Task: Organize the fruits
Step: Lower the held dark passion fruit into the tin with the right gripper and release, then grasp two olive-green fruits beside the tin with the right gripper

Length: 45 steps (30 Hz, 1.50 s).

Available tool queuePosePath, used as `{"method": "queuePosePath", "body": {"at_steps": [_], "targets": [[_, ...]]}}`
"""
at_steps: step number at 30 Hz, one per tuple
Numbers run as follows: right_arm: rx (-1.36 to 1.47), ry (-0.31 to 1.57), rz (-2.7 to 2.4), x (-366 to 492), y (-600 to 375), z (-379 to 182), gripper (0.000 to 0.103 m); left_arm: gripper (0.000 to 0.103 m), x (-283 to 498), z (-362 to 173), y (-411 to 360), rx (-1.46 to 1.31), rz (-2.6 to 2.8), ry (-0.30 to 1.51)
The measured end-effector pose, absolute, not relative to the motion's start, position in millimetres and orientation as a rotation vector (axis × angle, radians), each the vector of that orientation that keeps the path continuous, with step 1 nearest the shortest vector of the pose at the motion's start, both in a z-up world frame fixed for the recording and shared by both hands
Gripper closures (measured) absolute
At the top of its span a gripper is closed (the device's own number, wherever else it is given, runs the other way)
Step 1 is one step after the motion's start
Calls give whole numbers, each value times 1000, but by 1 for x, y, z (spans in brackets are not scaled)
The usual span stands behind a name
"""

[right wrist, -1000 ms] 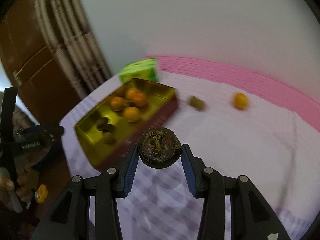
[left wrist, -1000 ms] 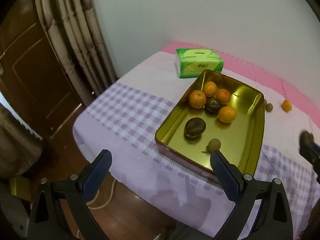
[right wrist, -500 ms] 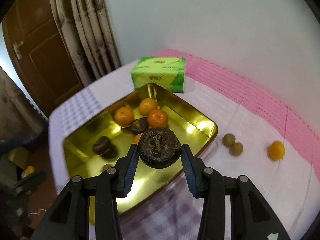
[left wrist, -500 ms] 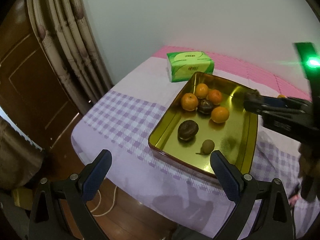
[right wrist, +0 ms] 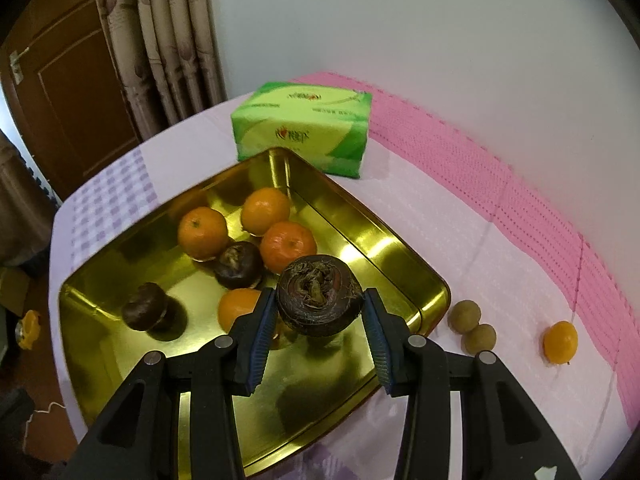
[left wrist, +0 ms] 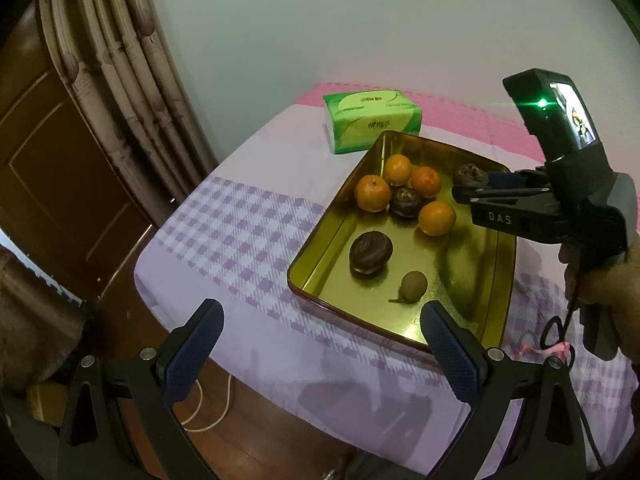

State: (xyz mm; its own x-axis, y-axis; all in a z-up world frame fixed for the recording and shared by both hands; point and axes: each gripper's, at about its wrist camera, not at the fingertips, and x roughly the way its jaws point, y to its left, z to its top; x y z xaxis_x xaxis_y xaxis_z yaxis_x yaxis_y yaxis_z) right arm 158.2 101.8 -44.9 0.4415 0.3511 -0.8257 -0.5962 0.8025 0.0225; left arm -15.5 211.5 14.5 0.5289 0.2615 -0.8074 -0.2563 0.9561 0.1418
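Here the right gripper (right wrist: 319,319) pinches a rough, round dark water chestnut (right wrist: 319,295) above the glossy gold metal tray (right wrist: 404,262).

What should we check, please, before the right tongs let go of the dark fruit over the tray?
1. Grip: right tongs shut on the dark fruit: ok.
2. Fruit above the tray, inside its rim: ok.
3. Free floor below for landing: cannot tell, the fruit hides it.
4. Height above the floor: cannot tell.
5. Left tongs open, empty, outside the tray: ok.
6. Fruits left on the cloth, two green ones and an orange: not ok.
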Motion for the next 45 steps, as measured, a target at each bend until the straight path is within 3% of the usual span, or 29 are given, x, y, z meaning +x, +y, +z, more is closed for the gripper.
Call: {"method": "queuePosePath", "body": {"at_steps": [26,37,45], "targets": [[-278,932,610,159,108,-52,61,5,-11,7,209,13,290,1006],[-127,813,624,132,72,-24,49,5,-11,6,205,37,292,1003],[-16,805,508,97,-8,-35,45,5,-14,7,197,71,291,993]]}}
